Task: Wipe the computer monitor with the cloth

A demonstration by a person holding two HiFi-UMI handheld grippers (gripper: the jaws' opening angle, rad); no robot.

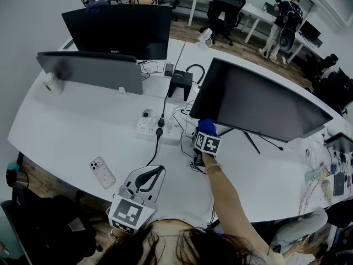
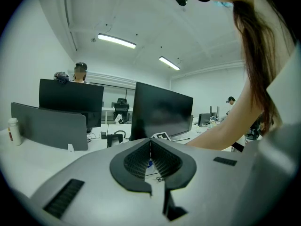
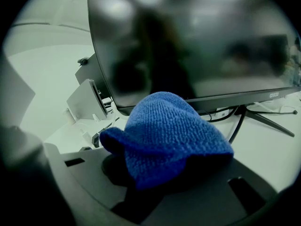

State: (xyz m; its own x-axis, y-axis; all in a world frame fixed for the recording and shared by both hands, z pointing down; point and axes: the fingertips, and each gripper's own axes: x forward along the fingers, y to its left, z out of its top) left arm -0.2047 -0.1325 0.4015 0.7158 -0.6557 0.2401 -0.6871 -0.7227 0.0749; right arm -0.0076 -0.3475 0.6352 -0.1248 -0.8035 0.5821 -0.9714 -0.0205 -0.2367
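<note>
Cloth pinched at the monitor
My right tongs (image 1: 204,138) clamp the cloth (image 3: 164,135) by a bunched fold — soft, light stuff — just before the monitor's (image 3: 188,46) lower corner; my left tongs (image 2: 150,145), pressed together and empty, hang well back.

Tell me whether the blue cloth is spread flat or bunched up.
Bunched up. The blue cloth bulges as a rounded wad out of the right gripper, which is shut on it.
</note>
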